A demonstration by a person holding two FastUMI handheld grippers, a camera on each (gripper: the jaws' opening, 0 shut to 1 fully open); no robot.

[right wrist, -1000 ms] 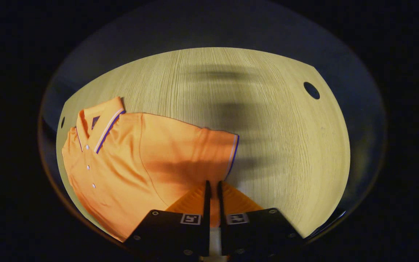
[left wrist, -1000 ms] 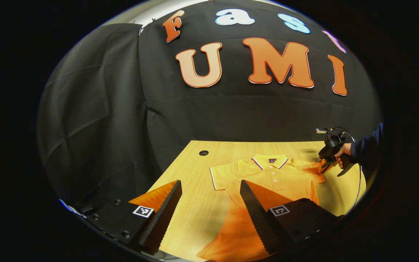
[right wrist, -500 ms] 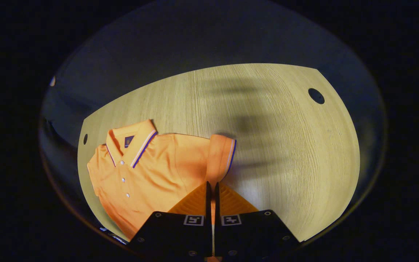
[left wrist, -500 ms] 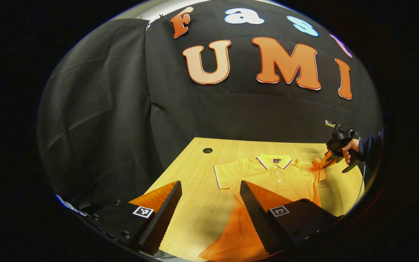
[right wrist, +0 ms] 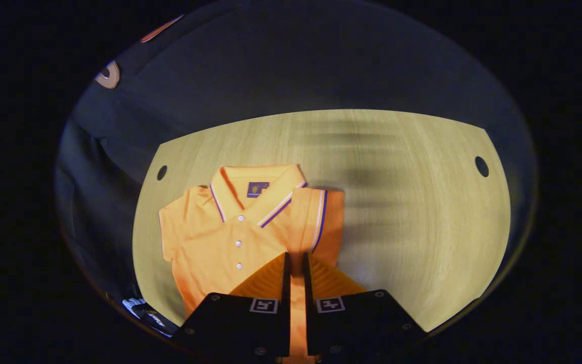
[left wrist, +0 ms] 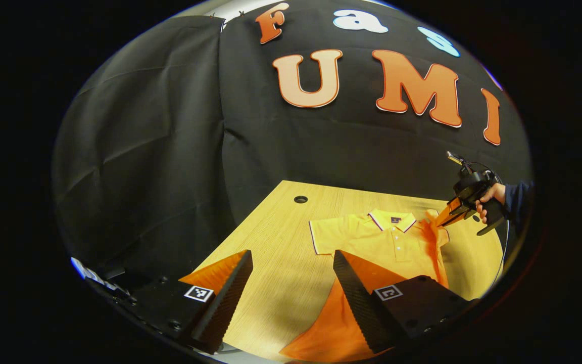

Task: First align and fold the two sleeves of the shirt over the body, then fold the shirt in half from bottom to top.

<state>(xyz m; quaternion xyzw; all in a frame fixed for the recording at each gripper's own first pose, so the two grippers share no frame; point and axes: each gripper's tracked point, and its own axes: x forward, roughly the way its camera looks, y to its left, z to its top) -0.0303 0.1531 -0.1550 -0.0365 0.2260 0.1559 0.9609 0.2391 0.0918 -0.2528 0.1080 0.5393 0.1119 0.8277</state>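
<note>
Left hand-held gripper (left wrist: 291,283), jaws wide apart and empty above the shirt's hem; beyond it, the orange shirt (right wrist: 220,237) flat on the wooden surface (right wrist: 412,242), its sleeve (right wrist: 321,222) pinched (and lifted over the body) by the closed right hand-held gripper (right wrist: 296,263).

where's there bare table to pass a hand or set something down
Bare table runs from the shirt to the cable hole, and between the collar and the far edge. In the left gripper view, bare wood lies beside the flat sleeve. It is crowded where the right tool pinches the lifted sleeve.
</note>
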